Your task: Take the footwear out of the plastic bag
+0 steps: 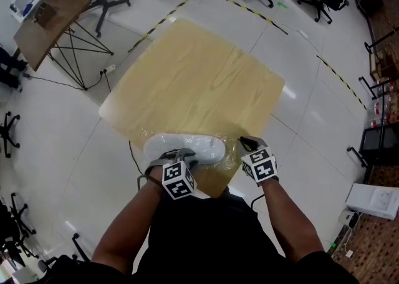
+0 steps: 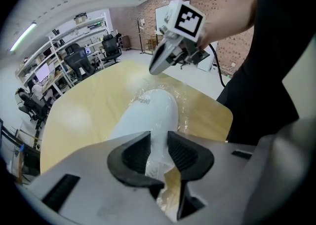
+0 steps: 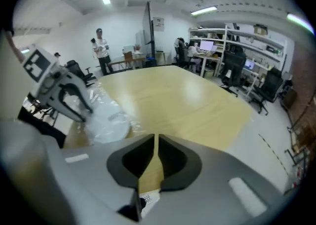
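At the near edge of the pale wooden tabletop (image 1: 206,77), just in front of the person, lies a white piece of footwear (image 1: 187,146) wrapped in a clear plastic bag (image 1: 232,157). It lies on its side along that edge, and the crinkled film spreads out past it toward the right.

The left gripper (image 2: 158,142) is at one end of the footwear. Its 2 fingers (image 2: 132,157) stand apart, and the white shape fills the gap between them, with both pads pressed against it. I cannot tell whether film lies between the pads and the footwear.

The right gripper (image 3: 156,145) hangs at the bag's right end, just above the tabletop's edge. Its fingers (image 3: 174,162) are closed to a thin slit, through which only the wood colour shows. A scrap of white printed label (image 3: 148,200) shows just below them. Whether any film is pinched there I cannot tell.

Both forearms reach in from the bottom of the head view, 1 to each gripper. Yellow and black floor tape (image 1: 246,7) runs past the far corner.
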